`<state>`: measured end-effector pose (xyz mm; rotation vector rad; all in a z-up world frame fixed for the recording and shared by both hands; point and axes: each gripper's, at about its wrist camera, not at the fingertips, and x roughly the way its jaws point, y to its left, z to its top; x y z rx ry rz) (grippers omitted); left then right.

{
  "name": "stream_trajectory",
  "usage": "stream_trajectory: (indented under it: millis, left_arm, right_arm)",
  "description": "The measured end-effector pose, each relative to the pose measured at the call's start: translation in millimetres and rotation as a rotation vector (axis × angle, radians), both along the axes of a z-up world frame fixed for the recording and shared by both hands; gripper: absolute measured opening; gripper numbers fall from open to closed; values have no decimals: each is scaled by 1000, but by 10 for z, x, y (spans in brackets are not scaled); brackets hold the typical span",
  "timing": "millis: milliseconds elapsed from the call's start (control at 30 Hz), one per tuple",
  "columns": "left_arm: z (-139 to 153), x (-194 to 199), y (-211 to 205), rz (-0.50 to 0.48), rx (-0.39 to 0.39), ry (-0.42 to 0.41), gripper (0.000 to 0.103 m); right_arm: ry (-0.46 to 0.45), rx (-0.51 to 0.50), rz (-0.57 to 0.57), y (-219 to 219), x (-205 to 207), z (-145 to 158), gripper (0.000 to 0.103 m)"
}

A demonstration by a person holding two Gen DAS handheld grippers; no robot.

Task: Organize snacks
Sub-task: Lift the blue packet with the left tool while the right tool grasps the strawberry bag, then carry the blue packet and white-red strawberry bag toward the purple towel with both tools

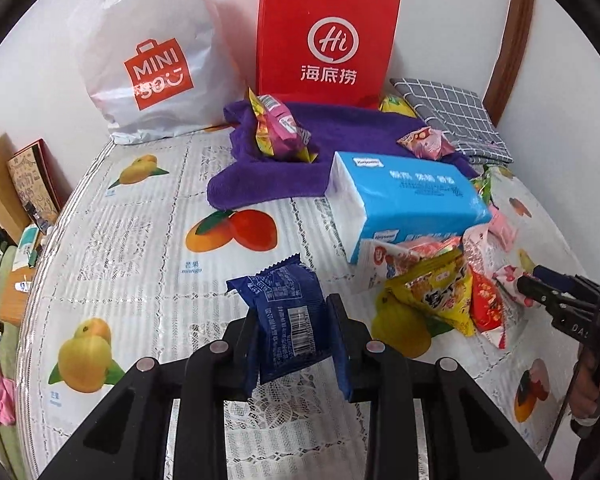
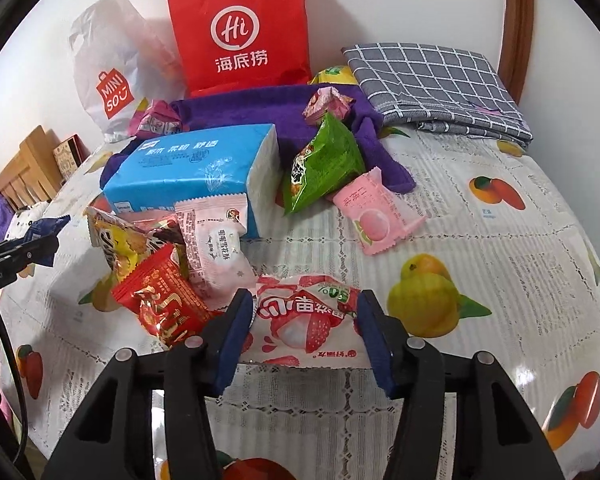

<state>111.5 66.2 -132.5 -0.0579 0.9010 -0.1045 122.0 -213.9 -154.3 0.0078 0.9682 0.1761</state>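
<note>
Fruit-print counter [image 1: 148,240], snacks scattered. Left gripper [image 1: 296,316] jaws pinch the blue packet [image 1: 288,316], lifted for sorting. Right gripper [image 2: 304,332] jaws straddle the strawberry packet [image 2: 304,320], probably not clamped yet.

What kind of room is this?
Probably a room at home: a table with a fruit-print tablecloth, shopping bags like the red paper bag against the wall, and a tissue pack.

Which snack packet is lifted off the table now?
The dark blue foil packet, clamped in the left gripper; every other packet lies on the table.
</note>
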Motion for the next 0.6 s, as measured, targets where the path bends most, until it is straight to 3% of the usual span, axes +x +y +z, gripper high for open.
stream_trajectory:
  millis: [233,267,300,333,433,567,600]
  left_arm:
    - [119,-14,19,11,-6,-18,28]
    - [134,-13,13,14,0,-21,28]
    - [147,-10,13,14,0,-22,28]
    - [162,-9,12,13,-3,-24,28]
    - [203,-9,-8,10,-6,-32,28]
    - [214,-5,-26,5,-18,-31,28]
    - [212,-5,-23,5,-22,-29,28]
  right_arm:
    - [-5,28,-15,-52,-45,61,50]
    - [-8,31,-17,-59,-53,78,46]
    - [-14,40,-21,-78,-66,112,23]
    - [-11,49,-22,-94,-67,137,17]
    - [-1,69,-36,-136,-59,195,16]
    - [21,23,-25,-111,-48,136,16]
    - [28,22,-23,-116,-52,118,20]
